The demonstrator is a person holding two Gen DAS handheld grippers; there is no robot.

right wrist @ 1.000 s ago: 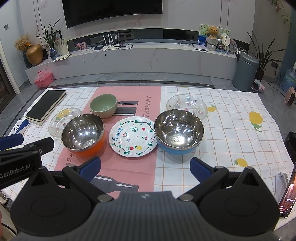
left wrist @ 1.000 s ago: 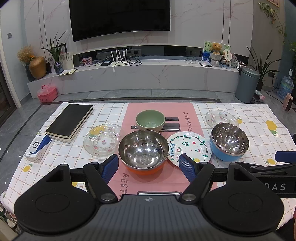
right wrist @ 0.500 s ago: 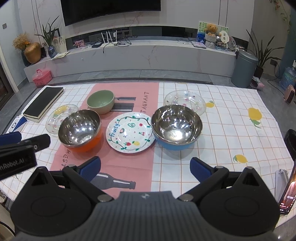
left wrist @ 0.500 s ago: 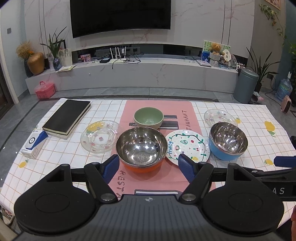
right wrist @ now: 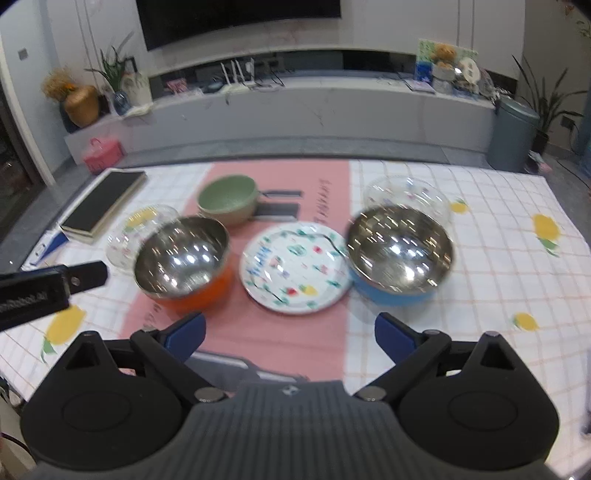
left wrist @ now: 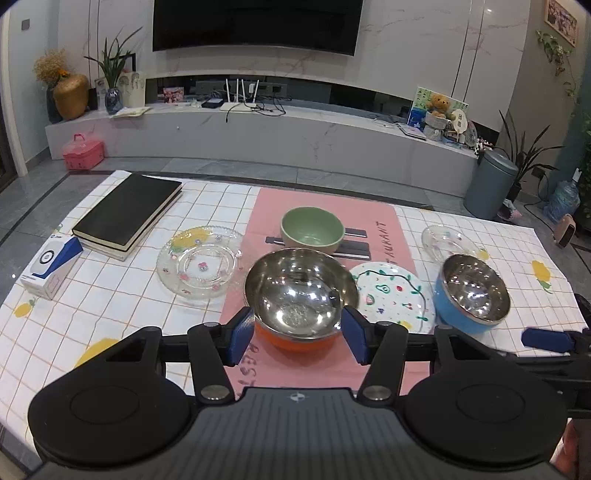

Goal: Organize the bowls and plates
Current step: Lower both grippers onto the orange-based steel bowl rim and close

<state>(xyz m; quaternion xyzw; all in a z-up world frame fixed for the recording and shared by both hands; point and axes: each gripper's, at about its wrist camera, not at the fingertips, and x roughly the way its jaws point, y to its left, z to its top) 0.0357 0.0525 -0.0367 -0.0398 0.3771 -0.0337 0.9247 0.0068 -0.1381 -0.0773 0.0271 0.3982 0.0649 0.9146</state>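
Six dishes lie spread over the worktop [left wrist: 122, 295], none stacked, so by my reading the sorting has hardly begun and all of it is left. An orange bowl [left wrist: 300, 295] stands nearest, with a painted plate [left wrist: 391, 291] just to its right and a blue bowl [left wrist: 474, 293] beyond that. A green bowl [left wrist: 312, 230] sits behind on the pink runner [left wrist: 317, 362]; one glass plate [left wrist: 199, 266] lies left of the orange bowl, another glass plate [left wrist: 448, 240] behind the blue one.

The left tongs [left wrist: 299, 334] have just been closing, and their blue pads now flank the near wall of the orange bowl; I cannot tell whether they touch it yet. The right tongs [right wrist: 290, 332] are spread wide with nothing between them, short of the blue bowl [right wrist: 400, 254], having just narrowed a little.

A checked cloth with lemons covers the worktop, bearing a black book [left wrist: 127, 214] and a small box [left wrist: 51, 267]. Beyond stand a long marble shelf [left wrist: 258, 133], a dark television [left wrist: 258, 22] and a grey bin [left wrist: 489, 184].
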